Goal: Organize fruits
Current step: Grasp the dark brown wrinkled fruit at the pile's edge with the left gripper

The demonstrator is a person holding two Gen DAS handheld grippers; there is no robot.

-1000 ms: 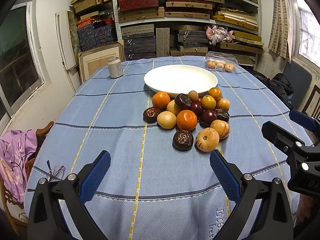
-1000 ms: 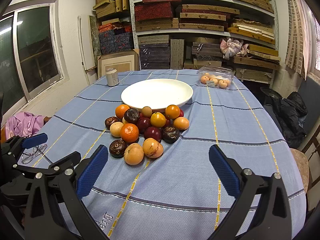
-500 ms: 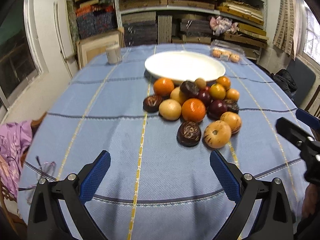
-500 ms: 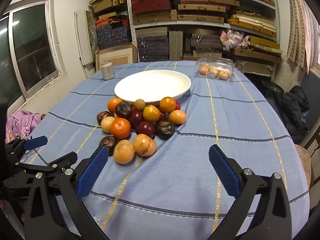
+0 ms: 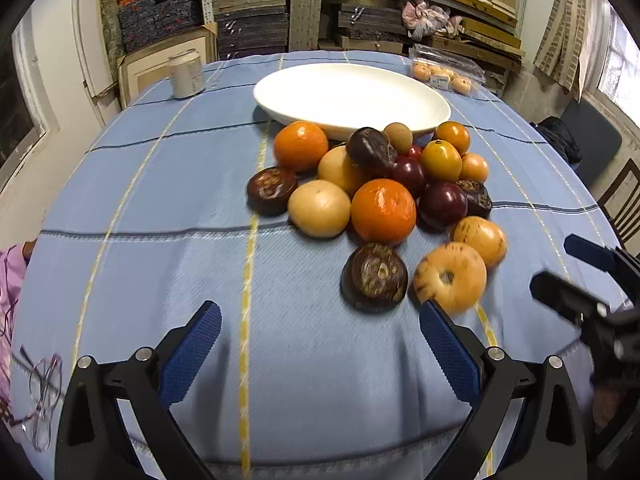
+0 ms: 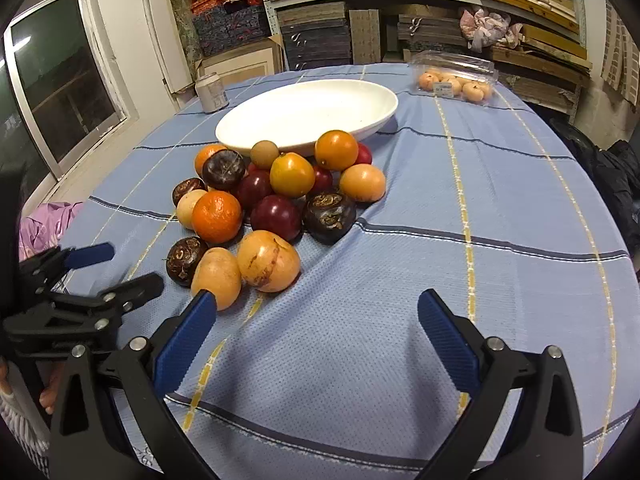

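Fruit pile (image 5: 380,196) heaped on blue cloth (image 5: 160,220) against one white plate (image 5: 352,96): two oranges, three dark brown fruits counted. Left gripper (image 5: 320,344) and right gripper (image 6: 316,336) both spread, empty, near pile.

The place reads as a storeroom or stock room put to household use. At twelve o'clock, metal shelves (image 6: 400,12) carry stacked flat boxes (image 6: 312,40) and patterned fabric-covered cases (image 6: 228,20) up to the top of the view. A framed panel (image 6: 240,60) leans against them at eleven o'clock. A counter under a blue checked cloth (image 6: 460,208) fills the middle, with a metal-framed window (image 6: 64,80) at nine o'clock, a curtain (image 5: 560,28) at two o'clock and a wooden chair (image 5: 622,200) at three o'clock.
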